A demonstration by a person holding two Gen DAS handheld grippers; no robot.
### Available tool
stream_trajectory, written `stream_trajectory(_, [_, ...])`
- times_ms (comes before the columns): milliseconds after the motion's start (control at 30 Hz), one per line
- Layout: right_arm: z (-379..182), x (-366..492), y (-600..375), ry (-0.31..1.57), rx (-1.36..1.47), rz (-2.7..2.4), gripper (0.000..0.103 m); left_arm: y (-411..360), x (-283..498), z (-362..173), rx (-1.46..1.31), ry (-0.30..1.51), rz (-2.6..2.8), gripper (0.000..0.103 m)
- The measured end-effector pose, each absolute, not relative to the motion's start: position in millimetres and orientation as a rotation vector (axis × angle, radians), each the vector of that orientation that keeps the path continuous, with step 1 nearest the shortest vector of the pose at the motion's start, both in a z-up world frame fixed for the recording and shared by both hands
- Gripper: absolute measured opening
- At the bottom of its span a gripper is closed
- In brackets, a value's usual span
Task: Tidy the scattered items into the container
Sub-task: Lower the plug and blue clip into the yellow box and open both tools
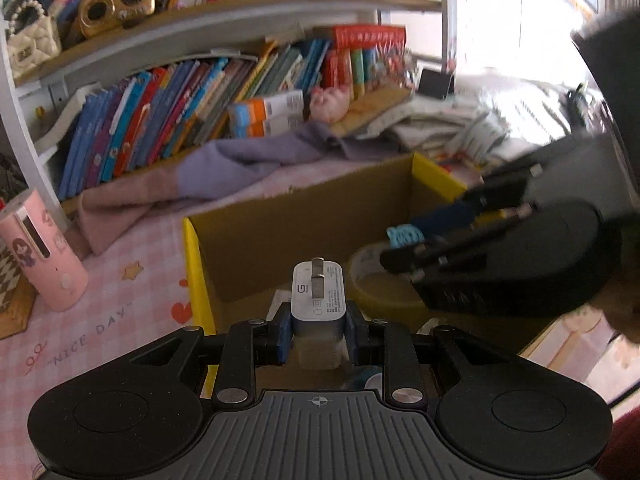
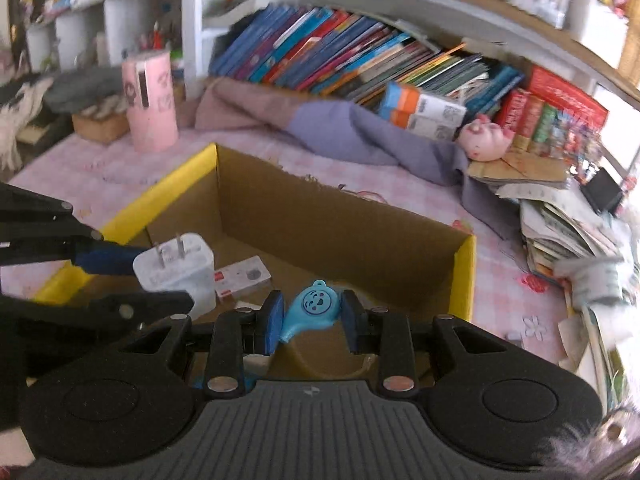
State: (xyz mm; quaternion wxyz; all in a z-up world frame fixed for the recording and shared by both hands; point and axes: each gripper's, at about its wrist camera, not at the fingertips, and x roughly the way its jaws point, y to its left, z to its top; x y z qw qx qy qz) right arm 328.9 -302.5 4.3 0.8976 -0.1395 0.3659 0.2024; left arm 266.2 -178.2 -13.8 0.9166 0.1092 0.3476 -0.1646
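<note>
My left gripper (image 1: pixel 318 326) is shut on a white plug charger (image 1: pixel 318 298), prongs up, held over the near edge of the cardboard box (image 1: pixel 280 232) with yellow rims. My right gripper (image 2: pixel 312 320) is shut on a small blue smiley-face toy (image 2: pixel 314 310), held above the same box (image 2: pixel 320 216). In the left wrist view the right gripper (image 1: pixel 420 240) holds the blue toy (image 1: pixel 405 235) over the box's right side. In the right wrist view the left gripper (image 2: pixel 148 280) holds the charger (image 2: pixel 178 268) at the left. A tape roll (image 1: pixel 374 276) and a small white-red packet (image 2: pixel 242 276) lie inside the box.
The box stands on a pink checked cloth (image 1: pixel 100 320). A pink cylinder (image 1: pixel 40 252) stands left of it. A purple-pink cloth (image 2: pixel 360 132), a pink pig toy (image 2: pixel 484 140), shelved books (image 1: pixel 180 112) and a paper stack (image 2: pixel 560 224) lie behind and right.
</note>
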Motion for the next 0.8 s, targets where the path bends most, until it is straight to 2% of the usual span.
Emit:
stream_trajectory(600, [-19, 349, -292, 0.858, -0.347, 0.533, 0.03, -190, 264, -25, 0.237, 0.73, -0.28, 0.026])
stream_trajectory(700, [-16, 347, -296, 0.848, -0.317, 0.527, 0.034, -190, 259, -19, 0.228, 0.704, -0.269, 0.029])
stream_trajectory(800, [-11, 343, -300, 0.823, -0.286, 0.521, 0.042, -188, 252, -13, 0.222, 0.667, -0.237, 0.043])
